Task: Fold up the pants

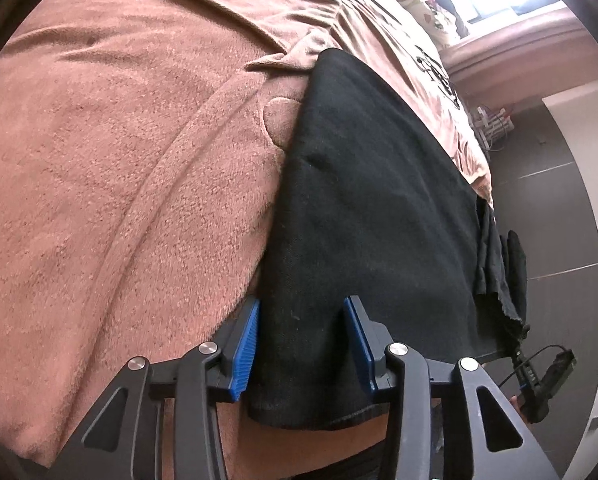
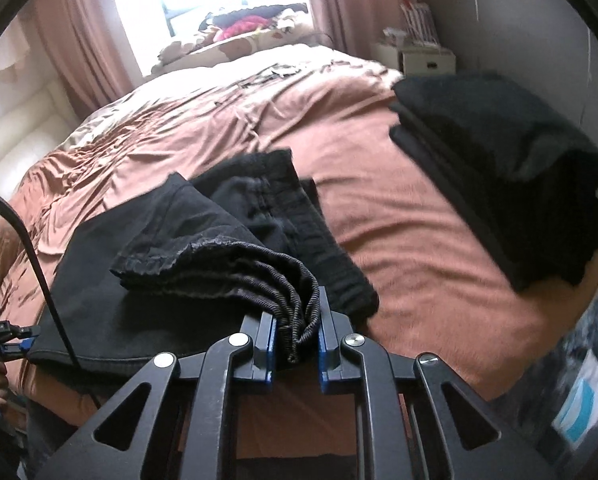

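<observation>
The right hand-held gripper (image 2: 297, 330) is clamping the bunched hem of the black pants (image 2: 203, 240) at lower centre on the bed (image 2: 419, 220), while the left hand-held gripper (image 1: 301, 344) is squeezing their folded edge.

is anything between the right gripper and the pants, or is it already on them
Nothing is in the way: the right gripper is already shut on a bunched hem of the black pants, which lie on the brown blanket.
</observation>
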The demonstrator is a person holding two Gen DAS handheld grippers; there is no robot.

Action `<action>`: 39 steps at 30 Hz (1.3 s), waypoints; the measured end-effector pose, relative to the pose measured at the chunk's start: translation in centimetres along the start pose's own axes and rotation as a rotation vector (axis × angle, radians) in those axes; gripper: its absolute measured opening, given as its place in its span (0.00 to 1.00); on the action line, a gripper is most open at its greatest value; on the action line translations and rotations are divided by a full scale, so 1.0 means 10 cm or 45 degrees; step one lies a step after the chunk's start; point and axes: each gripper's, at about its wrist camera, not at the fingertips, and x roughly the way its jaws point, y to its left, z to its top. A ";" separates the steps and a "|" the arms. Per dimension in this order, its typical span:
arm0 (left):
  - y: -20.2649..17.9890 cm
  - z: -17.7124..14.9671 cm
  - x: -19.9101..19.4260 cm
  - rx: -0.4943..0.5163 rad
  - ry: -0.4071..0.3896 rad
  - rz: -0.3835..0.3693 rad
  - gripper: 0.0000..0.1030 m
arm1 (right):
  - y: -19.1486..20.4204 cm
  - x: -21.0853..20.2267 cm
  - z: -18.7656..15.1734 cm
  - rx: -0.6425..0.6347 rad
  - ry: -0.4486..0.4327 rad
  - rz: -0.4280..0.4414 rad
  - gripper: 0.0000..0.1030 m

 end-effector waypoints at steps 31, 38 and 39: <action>-0.02 0.19 0.00 0.026 -0.105 -0.010 0.43 | 0.78 -0.01 0.07 -0.387 0.016 0.068 0.49; -0.01 0.22 0.02 0.019 -0.111 -0.028 0.43 | 1.16 0.26 0.17 -0.498 0.069 0.122 0.49; 0.00 0.23 0.02 0.017 -0.112 -0.031 0.43 | 1.19 0.29 0.18 -0.509 0.073 0.127 0.49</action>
